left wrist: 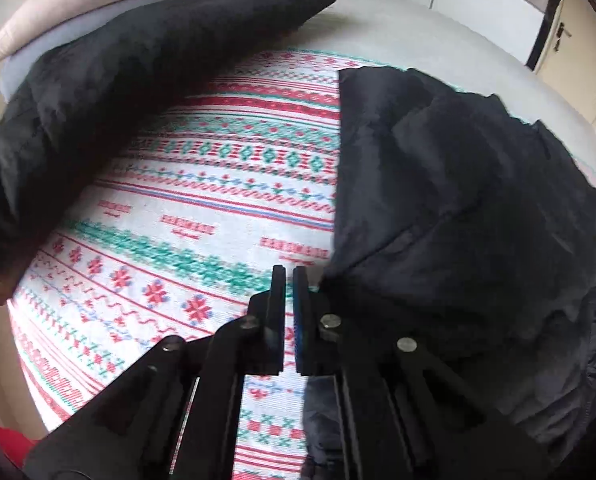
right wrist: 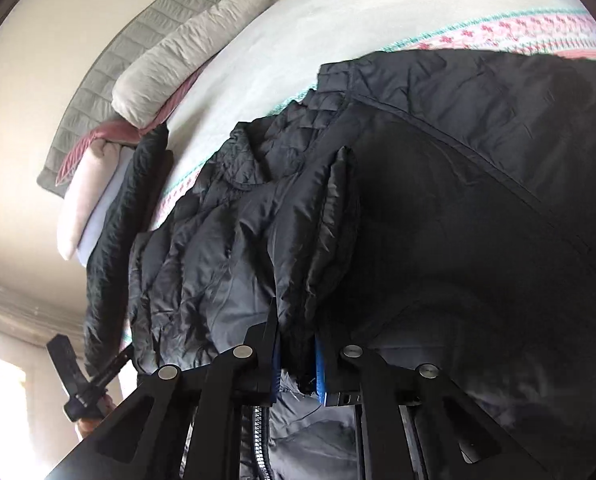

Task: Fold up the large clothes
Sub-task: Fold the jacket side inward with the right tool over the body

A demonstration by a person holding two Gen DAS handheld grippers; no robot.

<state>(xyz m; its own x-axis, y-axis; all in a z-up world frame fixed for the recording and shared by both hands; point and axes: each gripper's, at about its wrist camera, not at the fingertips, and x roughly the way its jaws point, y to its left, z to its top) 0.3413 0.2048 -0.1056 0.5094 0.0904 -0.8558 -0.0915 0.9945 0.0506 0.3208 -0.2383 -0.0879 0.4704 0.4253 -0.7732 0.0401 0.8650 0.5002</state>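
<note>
A large black quilted jacket [left wrist: 470,216] lies on a patterned red, green and white blanket [left wrist: 217,200]; one part drapes across the upper left [left wrist: 117,92]. My left gripper [left wrist: 289,280] is shut, nothing between its tips, just left of the jacket's edge. In the right wrist view the jacket [right wrist: 438,200] fills the frame, folded over itself. My right gripper [right wrist: 295,320] is shut on a bunched fold of the jacket [right wrist: 298,264]. The left gripper also shows at the lower left of the right wrist view [right wrist: 81,376].
The blanket lies on a pale bed sheet [left wrist: 418,28]. Pillows and folded linen [right wrist: 177,68] are stacked at the bed's head. A door [left wrist: 570,40] stands at the far right. A red item [left wrist: 5,448] sits at the lower left.
</note>
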